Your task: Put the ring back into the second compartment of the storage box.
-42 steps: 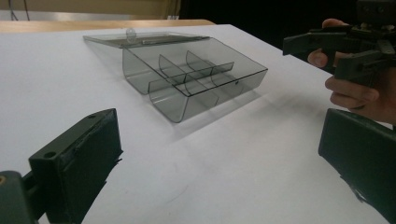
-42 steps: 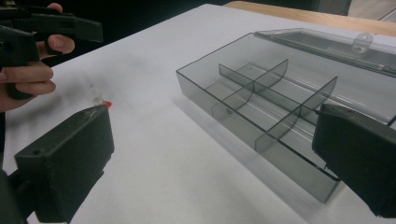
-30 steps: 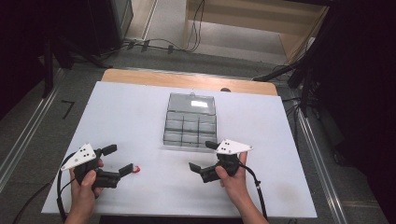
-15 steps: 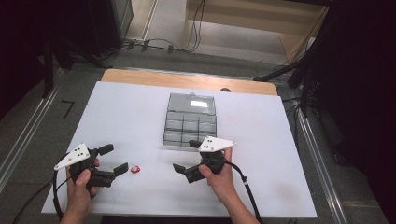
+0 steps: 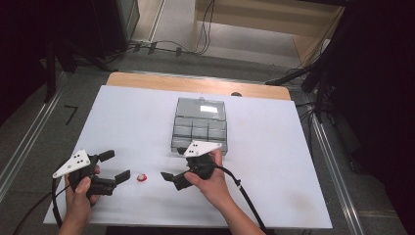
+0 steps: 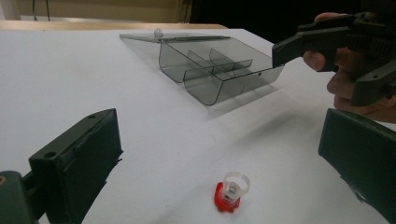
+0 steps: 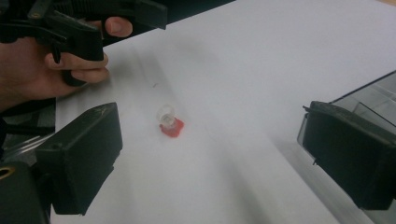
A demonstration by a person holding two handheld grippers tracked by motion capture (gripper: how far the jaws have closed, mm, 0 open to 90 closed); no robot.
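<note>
Small red-based ring point(image 5: 141, 177) is lying on the white tabletop point(image 5: 122, 122), lower left of centre in the high view, between both claws, touching neither. Left claw point(image 5: 117, 167) is gaping wide; right claw point(image 5: 174, 172) is also gaping wide, pointing at the ring. Likely risk: the tiny, light ring is skidding or flipping if a jaw clips it. Clear divided organizer box point(image 5: 199, 128) is sitting mid-frame, lid open; compartments are looking empty.

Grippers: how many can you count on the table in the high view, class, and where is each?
2. The left gripper is near the table's front left corner. The right gripper is at front centre, just before the clear box. Both face the small red ring lying between them.
</note>
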